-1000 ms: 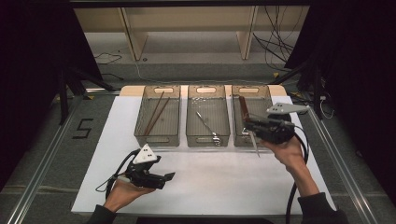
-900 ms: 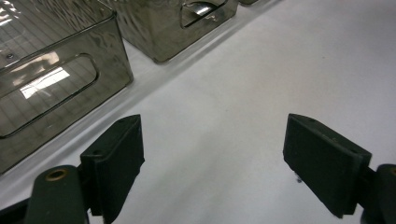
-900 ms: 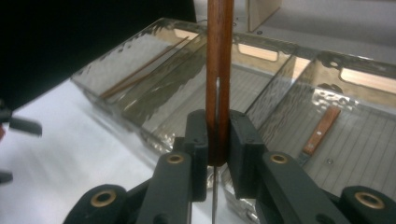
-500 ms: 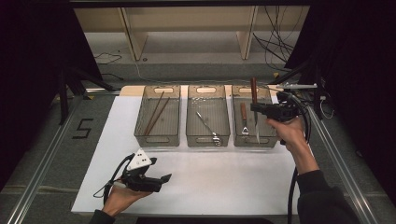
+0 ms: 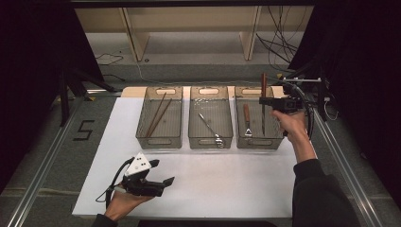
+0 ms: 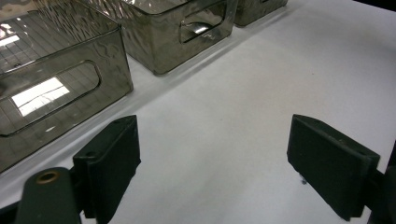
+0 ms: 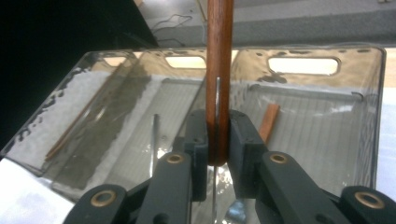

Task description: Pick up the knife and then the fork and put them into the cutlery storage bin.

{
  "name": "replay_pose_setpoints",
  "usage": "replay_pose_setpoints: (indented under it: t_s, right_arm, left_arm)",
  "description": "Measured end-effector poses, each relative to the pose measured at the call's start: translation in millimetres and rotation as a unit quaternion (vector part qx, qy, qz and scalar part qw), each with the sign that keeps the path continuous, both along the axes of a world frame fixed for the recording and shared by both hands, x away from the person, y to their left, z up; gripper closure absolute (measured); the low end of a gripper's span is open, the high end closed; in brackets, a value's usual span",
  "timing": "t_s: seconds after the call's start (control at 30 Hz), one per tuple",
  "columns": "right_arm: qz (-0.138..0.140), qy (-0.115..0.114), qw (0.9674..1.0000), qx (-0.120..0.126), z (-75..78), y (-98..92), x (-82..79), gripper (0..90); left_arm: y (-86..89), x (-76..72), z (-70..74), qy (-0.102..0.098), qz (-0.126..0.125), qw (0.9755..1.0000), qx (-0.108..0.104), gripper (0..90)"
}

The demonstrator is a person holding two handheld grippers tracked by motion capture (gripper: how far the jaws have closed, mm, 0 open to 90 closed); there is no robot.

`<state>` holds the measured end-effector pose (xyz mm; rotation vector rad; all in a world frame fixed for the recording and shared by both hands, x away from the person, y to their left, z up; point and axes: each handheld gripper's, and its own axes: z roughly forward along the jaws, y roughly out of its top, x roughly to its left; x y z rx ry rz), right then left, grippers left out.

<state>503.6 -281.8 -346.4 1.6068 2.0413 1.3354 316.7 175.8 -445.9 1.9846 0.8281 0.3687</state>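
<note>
My right gripper [image 5: 265,100] is shut on a wooden-handled utensil [image 5: 263,84], held upright over the right-hand clear bin [image 5: 279,141]. Its brown handle points up and its thin metal blade hangs down into the bin. In the right gripper view the pads clamp the handle [image 7: 219,70] near its lower end, at the gripper [image 7: 218,140]. A second wooden-handled utensil [image 5: 246,118] lies on that bin's floor. My left gripper [image 5: 163,182] rests low over the white mat's [image 5: 236,189] front left, jaws open and empty. The left gripper [image 6: 215,163] has bare mat between its pads.
Three clear bins stand in a row at the mat's far side. The left bin [image 5: 142,135] holds chopsticks [image 5: 158,113], and the middle bin [image 5: 195,138] holds a metal utensil [image 5: 208,125]. Cables and shelving legs lie beyond the table.
The right hand has carried the utensil from in front of the right bin to above it, moving away and to the right, and stood it upright. The left hand has stayed put.
</note>
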Motion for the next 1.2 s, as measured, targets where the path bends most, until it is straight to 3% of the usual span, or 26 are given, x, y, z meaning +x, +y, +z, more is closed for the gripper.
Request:
replay_pose_setpoints:
  t_s: [0.27, 0.77, 0.93, 1.1, 1.2]
  right_arm:
    - [-0.019, 0.014, 0.9997, -0.003, -11.9, -0.2, 11.1, 79.7]
    - [-0.043, 0.041, 0.9977, -0.03, -37.9, 7.5, 16.9, 78.3]
    - [-0.056, 0.05, 0.9965, -0.037, -41.1, 8.0, 17.3, 67.1]
    - [-0.048, 0.036, 0.9975, -0.037, -33.5, 9.5, 10.5, 60.2]
    - [-0.038, 0.022, 0.9981, -0.043, -28.5, 12.7, 3.4, 51.6]
  left_arm:
    - [1.6, -0.8, -0.1, -0.003, 0.004, 0.9999, -0.014, 16.5]
    - [-0.9, -1.4, -1.8, 0.0, 0.0, 0.9999, -0.011, 16.2]
    - [-1.4, -1.5, -1.9, 0.0, -0.002, 0.9999, -0.01, 16.2]
    - [-0.3, -0.8, -2.1, 0.002, 0.001, 0.9999, -0.013, 16.1]
    - [0.8, -0.2, -1.9, 0.005, 0.003, 0.9999, -0.016, 16.0]
